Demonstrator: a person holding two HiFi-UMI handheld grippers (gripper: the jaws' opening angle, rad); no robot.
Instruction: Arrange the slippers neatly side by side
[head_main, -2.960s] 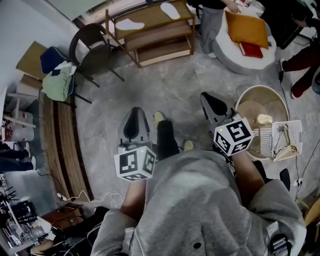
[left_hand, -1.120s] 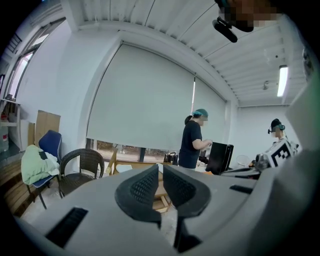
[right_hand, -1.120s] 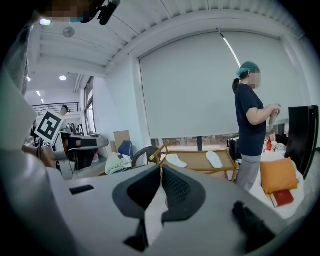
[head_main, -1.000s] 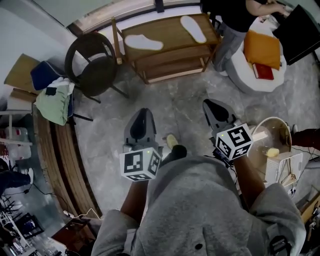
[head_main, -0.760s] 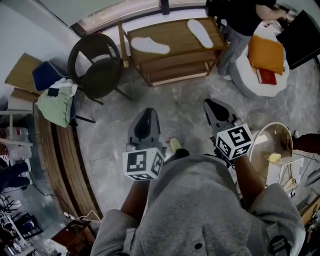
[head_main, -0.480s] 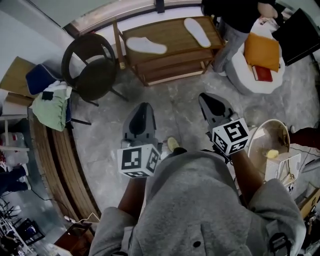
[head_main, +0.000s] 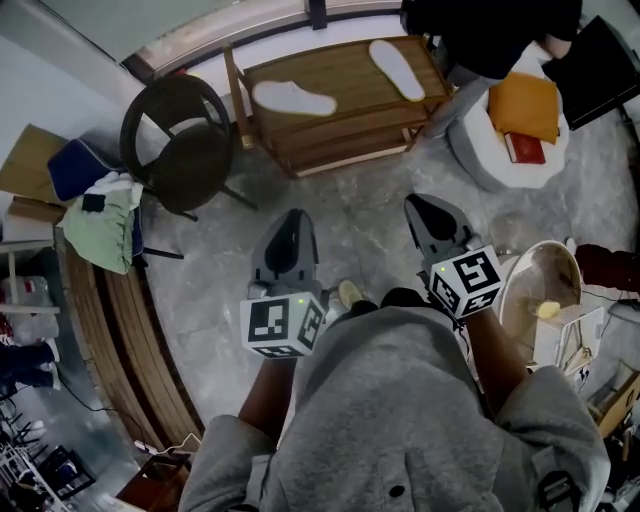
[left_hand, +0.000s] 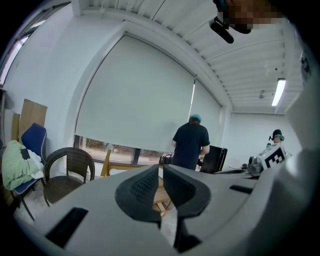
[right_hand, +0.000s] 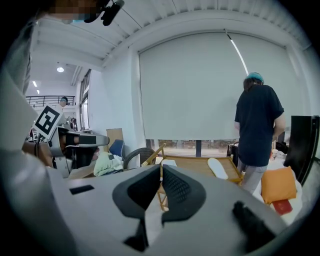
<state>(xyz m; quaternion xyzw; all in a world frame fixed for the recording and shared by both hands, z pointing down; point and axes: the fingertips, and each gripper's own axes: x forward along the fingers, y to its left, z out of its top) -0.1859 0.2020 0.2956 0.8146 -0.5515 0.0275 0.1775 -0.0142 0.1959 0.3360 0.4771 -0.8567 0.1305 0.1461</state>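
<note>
While the person stands on a grey, marbled stone floor (head_main: 330, 200), the left gripper (head_main: 295, 216) and the right gripper (head_main: 413, 202) are held out ahead of the body. They are side by side but apart, both over bare floor. Each gripper's own view shows its jaws brought together at the tips with nothing between them.

The two white slippers lie on the top board of a low wooden shelf rack (head_main: 340, 125) set against the window wall, beyond both grippers. The left slipper (head_main: 293, 98) lies near the rack's left end and the right slipper (head_main: 397, 68) near its right end. They are well apart and turned at different angles.

Just left of the rack stands a dark wicker chair (head_main: 180, 140). Further left is a blue chair (head_main: 75, 168) with pale green clothing (head_main: 98, 225) draped over it. A curved band of wooden slats (head_main: 120, 330) runs along the floor's left edge.

Right of the rack, a white round pouf (head_main: 480, 150) carries an orange cushion (head_main: 525, 105) and a red book (head_main: 524, 147). A bystander in a dark top (head_main: 490, 35) stands beside it, back turned to the grippers. Nearer, on the right, a round pale basket (head_main: 530, 275) holds a small yellow thing (head_main: 547, 309).

The gripper views show a white roller blind (right_hand: 200, 85) over the big window, with a strip of glass uncovered below it. Above is a ribbed white ceiling with a tube light (left_hand: 278, 91).
</note>
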